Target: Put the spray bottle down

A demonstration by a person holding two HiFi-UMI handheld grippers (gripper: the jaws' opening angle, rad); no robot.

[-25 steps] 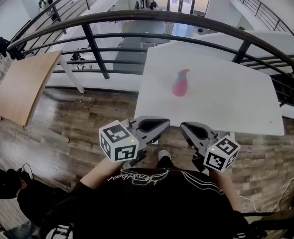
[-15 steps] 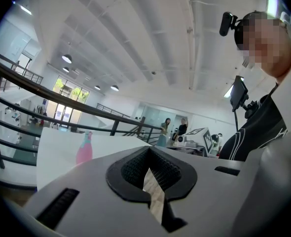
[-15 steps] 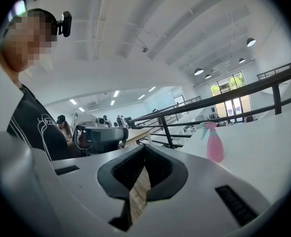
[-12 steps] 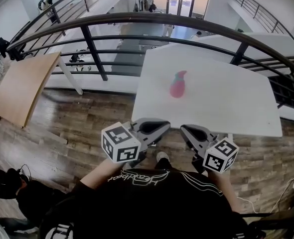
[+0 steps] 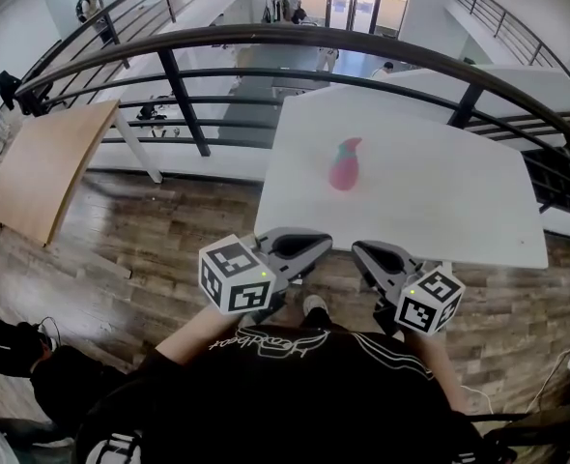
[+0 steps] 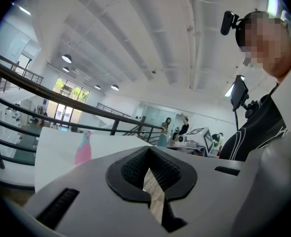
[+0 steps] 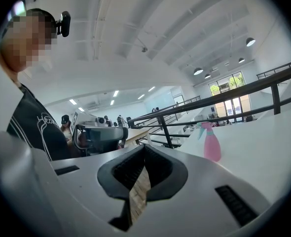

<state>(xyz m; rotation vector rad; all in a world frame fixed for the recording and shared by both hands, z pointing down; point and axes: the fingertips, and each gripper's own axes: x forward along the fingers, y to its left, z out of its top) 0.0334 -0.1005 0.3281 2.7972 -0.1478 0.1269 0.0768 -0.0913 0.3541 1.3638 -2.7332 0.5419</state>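
Note:
A pink spray bottle (image 5: 346, 165) with a teal trigger head stands upright on the white table (image 5: 459, 201), near its middle. Nothing holds it. It shows again in the left gripper view as the bottle (image 6: 84, 148) and in the right gripper view as the bottle (image 7: 211, 142). My left gripper (image 5: 309, 244) and right gripper (image 5: 365, 253) hover side by side at the table's near edge, close to my chest and well short of the bottle. Both are shut with nothing between the jaws, as seen at the left gripper (image 6: 149, 169) and the right gripper (image 7: 142, 168).
A black metal railing (image 5: 266, 37) curves behind the table, with a drop to a lower floor beyond it. A wooden tabletop (image 5: 43, 162) lies at the left. The floor (image 5: 169, 230) is wood planks. People stand far off in the hall.

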